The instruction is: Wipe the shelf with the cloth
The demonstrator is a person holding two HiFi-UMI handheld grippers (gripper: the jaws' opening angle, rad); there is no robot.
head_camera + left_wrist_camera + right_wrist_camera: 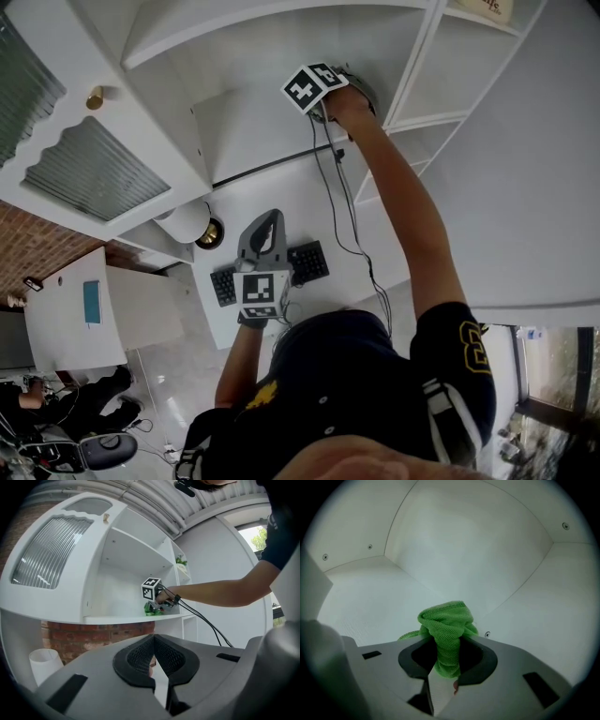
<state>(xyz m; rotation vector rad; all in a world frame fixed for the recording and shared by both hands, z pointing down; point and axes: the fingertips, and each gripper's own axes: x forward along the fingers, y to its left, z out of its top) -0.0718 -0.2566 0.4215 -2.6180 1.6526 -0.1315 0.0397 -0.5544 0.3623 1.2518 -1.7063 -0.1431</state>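
cloth (446, 629) end hidden between right gripper (445, 657) fingers (479, 663)

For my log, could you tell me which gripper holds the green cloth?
The right gripper, shut on the green cloth inside the shelf; the left gripper is shut and empty.

This looks like a home-style room set up inside a shared workspace. The homely side is a tall white shelving unit (281, 122) with open compartments, a ribbed-glass door (94, 173) with a brass knob (95, 97), and a small green plant (181, 561) on an upper shelf, all backed by a red brick wall (37, 239). The working side lies at the edge of the head view. There, a plain white desk (66, 319) stands on a glossy pale floor (178, 375), and 1 person (84, 398) sits by an office chair (103, 450) among loose cables. A window (553, 375) shows trees outside.
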